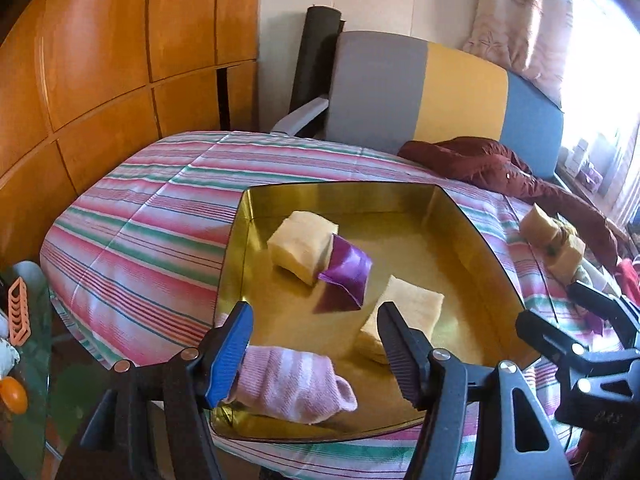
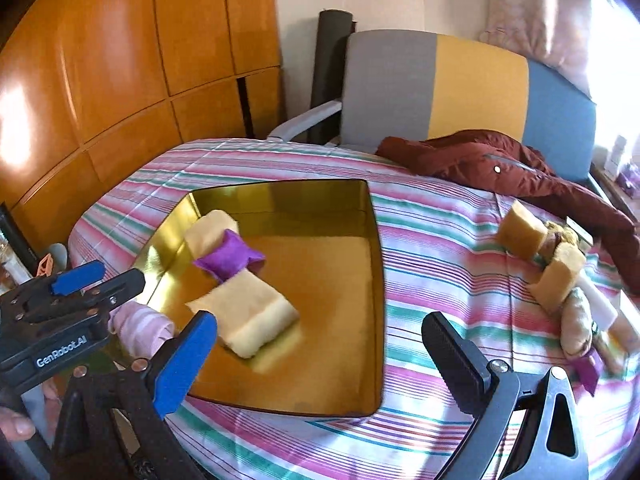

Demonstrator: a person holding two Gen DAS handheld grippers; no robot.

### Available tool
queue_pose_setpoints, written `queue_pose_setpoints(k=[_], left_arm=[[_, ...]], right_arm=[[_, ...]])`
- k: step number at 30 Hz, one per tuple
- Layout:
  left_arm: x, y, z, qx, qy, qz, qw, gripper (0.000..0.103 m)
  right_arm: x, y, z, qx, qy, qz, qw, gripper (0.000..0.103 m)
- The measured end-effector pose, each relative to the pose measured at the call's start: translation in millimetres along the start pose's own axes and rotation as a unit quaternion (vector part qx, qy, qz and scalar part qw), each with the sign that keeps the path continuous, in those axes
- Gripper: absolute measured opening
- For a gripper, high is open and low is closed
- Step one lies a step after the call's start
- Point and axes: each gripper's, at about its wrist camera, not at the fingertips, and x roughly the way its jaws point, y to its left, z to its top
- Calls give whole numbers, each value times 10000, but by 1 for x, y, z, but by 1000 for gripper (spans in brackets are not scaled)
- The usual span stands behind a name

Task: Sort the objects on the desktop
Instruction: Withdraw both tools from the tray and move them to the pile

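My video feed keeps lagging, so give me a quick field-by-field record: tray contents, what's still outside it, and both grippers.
tray: gold tin tray on the striped bedspread
in tray: two yellow sponges, purple pouch, pink sock
left gripper: open, over the tray's near edge, pink sock between its fingers, not clamped
right gripper: open, empty
outside tray: more yellow sponges and soft items at right

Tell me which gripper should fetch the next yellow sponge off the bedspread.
Right. The right gripper is open and empty, nearer the loose yellow sponges on the striped bedspread. The left gripper hangs over the gold tin, beside the pink sock.
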Motion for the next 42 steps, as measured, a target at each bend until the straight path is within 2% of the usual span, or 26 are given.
queue_pose_setpoints(k=[10,19,30,36,42], left_arm=[[-5,-31,3,531,-78,-154,9984,69],[-3,-66,2,950,-26,-494,9943,69],[-2,-101,-2,1321,80,-979,9864,69],[-1,-111,-3,1416,125,-1085,9839,69],[-1,-123,-3,1523,150,-1185,9811,70]], right_arm=[[-9,-39,-6,358,-44,-343,9988,103],[-17,-83,-14,731,-24,-737,9946,103],[-30,-151,-22,1357,142,-1176,9836,103],[-41,-191,-32,1669,275,-1286,9772,103],[-56,-233,-42,2053,339,-1084,9721,103]])
